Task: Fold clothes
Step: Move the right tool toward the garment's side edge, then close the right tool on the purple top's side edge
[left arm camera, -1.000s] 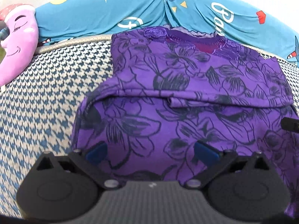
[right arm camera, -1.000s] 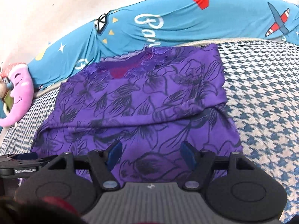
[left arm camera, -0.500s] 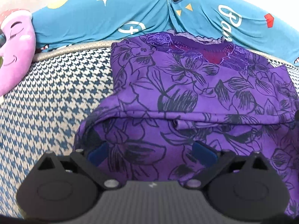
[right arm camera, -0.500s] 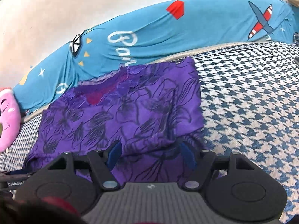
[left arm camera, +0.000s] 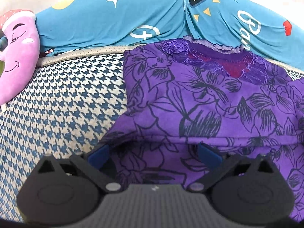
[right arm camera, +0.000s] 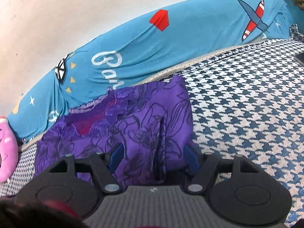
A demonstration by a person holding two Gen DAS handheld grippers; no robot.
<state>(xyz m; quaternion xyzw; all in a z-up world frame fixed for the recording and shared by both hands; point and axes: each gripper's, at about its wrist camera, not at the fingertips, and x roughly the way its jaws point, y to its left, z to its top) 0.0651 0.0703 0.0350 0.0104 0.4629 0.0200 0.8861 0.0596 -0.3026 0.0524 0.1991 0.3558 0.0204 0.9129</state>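
Houndstooth cushion [left arm camera: 62, 102] spread beneath me, a blue printed cover [left arm camera: 133, 19] along its back. On it lay the purple floral top [left arm camera: 209, 98], folded over itself, collar toward the cover. My left jaws [left arm camera: 153, 153] stood wide, cloth between the pads; I could not tell whether they gripped. My right jaws [right arm camera: 153, 154] likewise straddled a raised fold. A pink moon plush [left arm camera: 17, 57] sat leftward

In the left wrist view, the purple top [left arm camera: 199, 98] runs off the right edge, its near hem hidden behind the left gripper [left arm camera: 152, 154]. The pink moon pillow [left arm camera: 18, 57] is cut at the left edge. In the right wrist view, a dark object [right arm camera: 299, 58] at right is cropped, unidentifiable; blurred red-and-dark shapes [right arm camera: 47, 211] fill the lower left.
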